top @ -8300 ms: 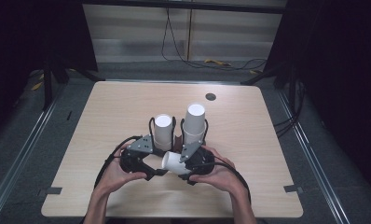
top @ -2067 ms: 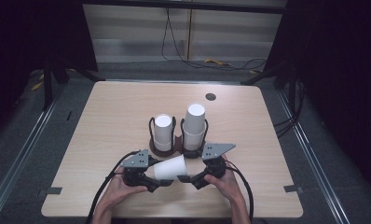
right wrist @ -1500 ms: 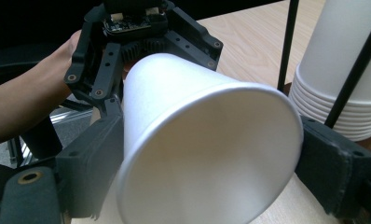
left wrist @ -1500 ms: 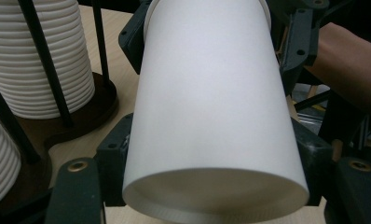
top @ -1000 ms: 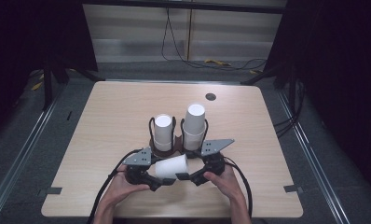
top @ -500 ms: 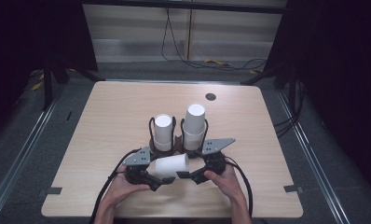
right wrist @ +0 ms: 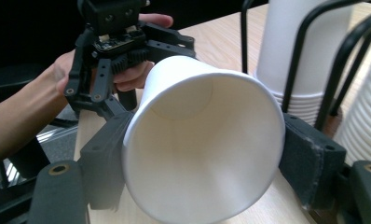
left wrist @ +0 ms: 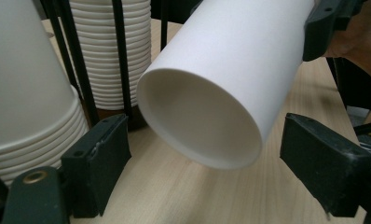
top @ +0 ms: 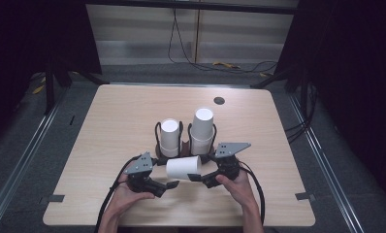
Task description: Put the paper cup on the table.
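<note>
With your left gripper jaws now wide, keep the right gripper clamped gently on the paper cup, probably near its rim, without crushing it.

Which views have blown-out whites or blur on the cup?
High view: sharp, table evenly lit, surroundings dark. Left gripper view: paper cup has its side overexposed, inside shaded; near cup stack soft. Right gripper view: cup rim squeezed in the right gripper, wall near white-out; left gripper beyond slightly soft.
</note>
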Action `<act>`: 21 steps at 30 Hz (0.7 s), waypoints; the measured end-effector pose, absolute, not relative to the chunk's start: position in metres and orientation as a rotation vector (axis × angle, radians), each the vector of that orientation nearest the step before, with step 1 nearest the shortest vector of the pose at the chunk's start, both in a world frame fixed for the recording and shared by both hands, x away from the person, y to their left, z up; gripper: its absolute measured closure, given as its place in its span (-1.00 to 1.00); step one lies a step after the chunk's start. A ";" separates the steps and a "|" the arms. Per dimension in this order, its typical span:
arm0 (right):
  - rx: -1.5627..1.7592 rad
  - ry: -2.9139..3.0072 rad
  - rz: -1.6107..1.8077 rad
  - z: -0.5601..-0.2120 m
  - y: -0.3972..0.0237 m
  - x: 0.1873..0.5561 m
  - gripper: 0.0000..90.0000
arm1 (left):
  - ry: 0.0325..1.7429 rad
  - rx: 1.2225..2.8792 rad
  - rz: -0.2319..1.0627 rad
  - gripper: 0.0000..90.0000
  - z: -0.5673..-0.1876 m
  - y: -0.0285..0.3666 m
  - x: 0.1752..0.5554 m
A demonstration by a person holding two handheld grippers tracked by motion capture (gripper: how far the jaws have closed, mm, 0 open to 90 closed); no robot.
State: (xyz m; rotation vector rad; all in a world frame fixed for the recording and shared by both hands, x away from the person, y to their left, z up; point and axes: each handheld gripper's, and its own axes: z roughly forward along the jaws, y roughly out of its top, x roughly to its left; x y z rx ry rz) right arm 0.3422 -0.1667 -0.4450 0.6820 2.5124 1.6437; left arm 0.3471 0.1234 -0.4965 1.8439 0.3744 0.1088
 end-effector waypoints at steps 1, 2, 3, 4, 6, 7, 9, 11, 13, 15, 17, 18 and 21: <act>0.691 2.509 1.639 -0.445 -0.168 0.342 -0.45 | 0.374 1.844 0.109 -0.65 -0.497 0.123 0.347; 0.707 2.505 1.626 -0.444 -0.169 0.342 -0.45 | 0.390 1.842 0.107 -0.65 -0.497 0.124 0.347; 0.719 2.500 1.619 -0.444 -0.170 0.342 -0.45 | 0.413 1.836 0.119 -0.65 -0.499 0.126 0.348; 0.719 2.500 1.619 -0.444 -0.170 0.342 -0.45 | 0.413 1.836 0.119 -0.65 -0.499 0.126 0.348; 0.739 2.494 1.608 -0.443 -0.173 0.342 -0.45 | 0.458 1.820 0.140 -0.65 -0.499 0.127 0.348; 0.757 2.489 1.595 -0.443 -0.175 0.341 -0.45 | 0.484 1.813 0.170 -0.65 -0.500 0.130 0.349; 0.774 2.481 1.585 -0.442 -0.178 0.341 -0.45 | 0.507 1.800 0.208 -0.66 -0.501 0.132 0.349; 0.789 2.477 1.575 -0.442 -0.180 0.341 -0.45 | 0.515 1.783 0.249 -0.66 -0.503 0.134 0.347; 0.802 2.474 1.564 -0.441 -0.183 0.340 -0.45 | 0.537 1.771 0.272 -0.65 -0.505 0.136 0.347; 0.810 2.474 1.560 -0.441 -0.183 0.340 -0.45 | 0.545 1.774 0.291 -0.66 -0.506 0.137 0.347; 0.817 2.468 1.554 -0.441 -0.186 0.340 -0.44 | 0.563 1.760 0.315 -0.66 -0.507 0.138 0.348; 0.823 2.470 1.538 -0.440 -0.187 0.340 -0.44 | 0.572 1.752 0.319 -0.66 -0.508 0.139 0.349; 0.840 2.468 1.520 -0.440 -0.191 0.340 -0.44 | 0.582 1.741 0.346 -0.66 -0.508 0.139 0.350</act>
